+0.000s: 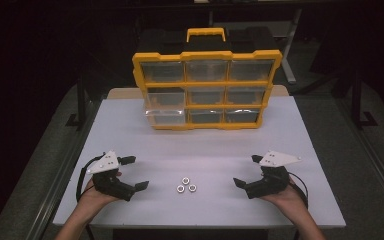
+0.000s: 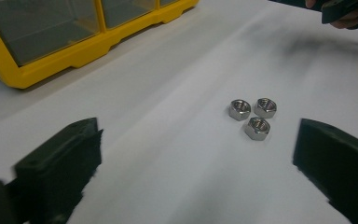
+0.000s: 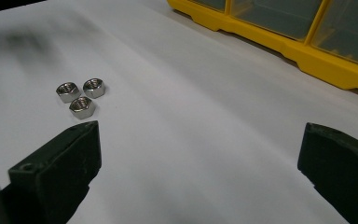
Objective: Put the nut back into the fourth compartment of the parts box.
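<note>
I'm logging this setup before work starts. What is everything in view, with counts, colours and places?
hex nuts: three, silver, clustered at the table's near middle, between the claws
drawer organizer: one, yellow frame with clear drawers and a handle on top, upright at the table's far side
table: one, white, under everything
left claw: one, black, jaws open, empty, left of the nuts
right claw: one, black, jaws open, empty, right of the nuts
hands: two, at the near edge, each holding a claw

Light: bright on the white table (image 1: 130,125), dark room all around.
Shadows: soft, grey.
Blur: close black jaws fuzzy.
</note>
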`<action>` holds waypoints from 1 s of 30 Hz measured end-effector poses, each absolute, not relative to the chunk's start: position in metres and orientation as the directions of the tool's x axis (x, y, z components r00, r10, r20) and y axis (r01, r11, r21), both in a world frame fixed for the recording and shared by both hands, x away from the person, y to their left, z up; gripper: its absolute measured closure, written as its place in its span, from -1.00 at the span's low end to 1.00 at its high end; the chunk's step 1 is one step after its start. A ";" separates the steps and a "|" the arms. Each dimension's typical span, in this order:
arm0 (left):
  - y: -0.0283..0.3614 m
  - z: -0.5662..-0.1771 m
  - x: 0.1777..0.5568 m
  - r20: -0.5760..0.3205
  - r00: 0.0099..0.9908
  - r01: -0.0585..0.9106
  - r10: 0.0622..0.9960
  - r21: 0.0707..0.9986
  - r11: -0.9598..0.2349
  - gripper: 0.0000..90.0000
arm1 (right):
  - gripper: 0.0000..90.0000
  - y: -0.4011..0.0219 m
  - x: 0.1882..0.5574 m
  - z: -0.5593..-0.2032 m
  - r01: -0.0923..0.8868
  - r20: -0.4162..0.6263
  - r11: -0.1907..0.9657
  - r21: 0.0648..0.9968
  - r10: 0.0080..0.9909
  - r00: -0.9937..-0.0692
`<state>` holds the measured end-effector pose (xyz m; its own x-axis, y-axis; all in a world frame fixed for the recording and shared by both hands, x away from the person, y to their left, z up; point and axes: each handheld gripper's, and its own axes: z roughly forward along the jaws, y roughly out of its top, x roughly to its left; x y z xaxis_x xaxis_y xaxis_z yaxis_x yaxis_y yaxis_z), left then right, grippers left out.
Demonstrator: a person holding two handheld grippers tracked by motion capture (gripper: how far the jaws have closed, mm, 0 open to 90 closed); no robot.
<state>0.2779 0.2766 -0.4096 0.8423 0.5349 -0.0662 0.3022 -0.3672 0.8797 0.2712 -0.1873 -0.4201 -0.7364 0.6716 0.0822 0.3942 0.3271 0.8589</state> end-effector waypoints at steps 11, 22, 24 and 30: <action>0.276 -0.408 0.283 -0.092 0.837 0.331 0.540 0.871 -0.364 -0.97 | -1.00 -0.188 0.273 -0.420 0.395 0.094 0.313 0.864 0.671 -0.736; 0.260 -0.401 0.288 -0.052 0.860 0.299 0.508 0.858 -0.417 -0.97 | -1.00 -0.189 0.273 -0.421 0.399 0.100 0.307 0.864 0.672 -0.734; 0.258 -0.400 0.289 -0.051 0.861 0.296 0.506 0.860 -0.416 -0.97 | -1.00 -0.190 0.273 -0.421 0.396 0.096 0.310 0.864 0.672 -0.735; 0.249 -0.396 0.295 -0.041 0.871 0.282 0.489 0.857 -0.431 -0.97 | -1.00 -0.191 0.273 -0.420 0.395 0.097 0.309 0.865 0.671 -0.735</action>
<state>0.2946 0.2488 -0.3961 0.8713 0.4891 -0.0410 0.2824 -0.4311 0.8570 0.2727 -0.1906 -0.4197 -0.7355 0.6707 0.0965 0.3950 0.3086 0.8653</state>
